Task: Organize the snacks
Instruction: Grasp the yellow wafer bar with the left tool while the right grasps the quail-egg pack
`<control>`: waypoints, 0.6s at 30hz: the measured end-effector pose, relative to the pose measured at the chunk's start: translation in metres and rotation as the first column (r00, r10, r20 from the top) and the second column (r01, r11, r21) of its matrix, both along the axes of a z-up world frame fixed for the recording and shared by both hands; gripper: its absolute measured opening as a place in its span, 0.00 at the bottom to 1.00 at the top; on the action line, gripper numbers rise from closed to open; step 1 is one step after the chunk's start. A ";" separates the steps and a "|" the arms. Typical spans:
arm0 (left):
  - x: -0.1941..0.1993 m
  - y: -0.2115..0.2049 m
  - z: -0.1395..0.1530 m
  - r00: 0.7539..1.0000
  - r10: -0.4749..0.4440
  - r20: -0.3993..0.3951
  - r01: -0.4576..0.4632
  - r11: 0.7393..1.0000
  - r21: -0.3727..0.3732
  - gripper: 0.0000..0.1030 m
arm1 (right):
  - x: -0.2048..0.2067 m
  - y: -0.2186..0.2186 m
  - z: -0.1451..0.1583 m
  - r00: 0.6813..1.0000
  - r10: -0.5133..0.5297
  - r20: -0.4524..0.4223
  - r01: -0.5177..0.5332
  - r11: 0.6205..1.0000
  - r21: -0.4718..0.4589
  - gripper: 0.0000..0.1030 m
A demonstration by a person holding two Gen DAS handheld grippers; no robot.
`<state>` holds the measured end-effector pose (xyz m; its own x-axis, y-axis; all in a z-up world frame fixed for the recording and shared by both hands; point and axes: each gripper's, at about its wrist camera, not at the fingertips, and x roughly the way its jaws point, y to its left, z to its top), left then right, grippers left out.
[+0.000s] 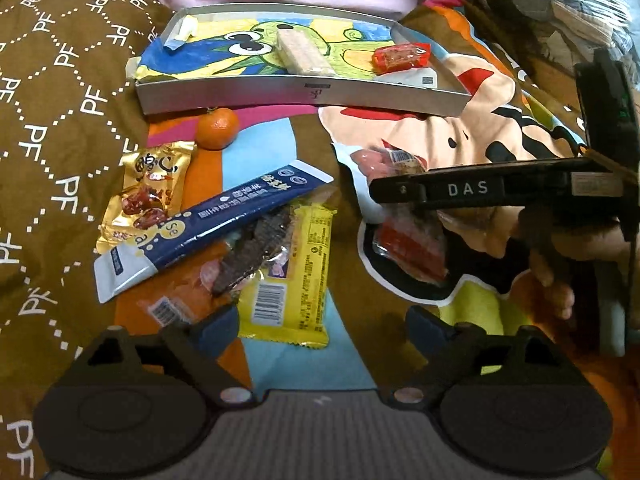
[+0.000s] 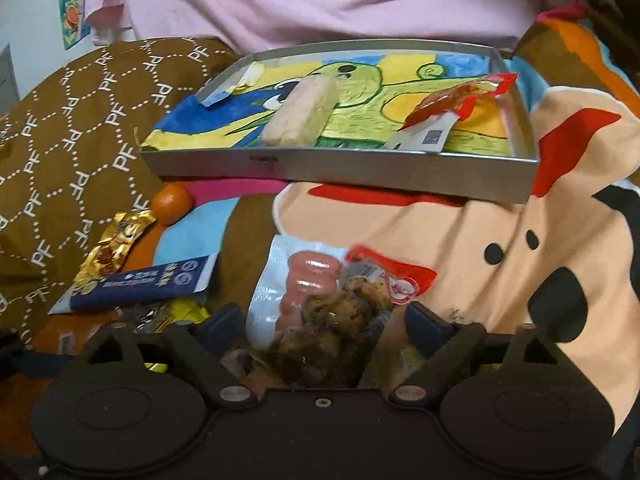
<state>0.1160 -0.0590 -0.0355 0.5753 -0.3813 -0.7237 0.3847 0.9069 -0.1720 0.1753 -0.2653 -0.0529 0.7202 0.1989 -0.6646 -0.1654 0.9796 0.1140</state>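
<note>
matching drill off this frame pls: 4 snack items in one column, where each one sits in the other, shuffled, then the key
Items
1. wafer bar
2. tangerine
3. navy sachet
4. sausage pack

Places
A. on the blanket, just in front of the tray's front wall
B. between the open fingers of the right gripper
C. inside the tray, on the cartoon drawing
D. lying across the gold packet and the yellow packet in the pile on the left

Pairs: 1-C, 2-A, 3-D, 4-B
</note>
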 end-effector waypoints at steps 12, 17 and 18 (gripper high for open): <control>0.027 -0.001 -0.009 0.999 0.032 0.017 -0.033 0.997 0.068 0.81 | 0.000 0.005 0.000 0.999 -0.043 -0.029 0.043 0.999 -0.017 0.74; 0.028 -0.007 -0.009 0.998 0.049 0.029 -0.052 0.992 0.115 0.63 | 0.001 0.002 -0.004 0.999 -0.045 -0.025 0.045 0.999 -0.003 0.69; 0.027 -0.006 -0.009 0.999 0.048 0.023 -0.050 0.993 0.108 0.58 | -0.001 0.002 -0.004 0.999 -0.046 -0.021 0.046 0.999 -0.004 0.61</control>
<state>0.1429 -0.0654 -0.0442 0.6065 -0.2721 -0.7471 0.3415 0.9377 -0.0643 0.1744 -0.2629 -0.0569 0.7146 0.1639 -0.6800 -0.1180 0.9865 0.1138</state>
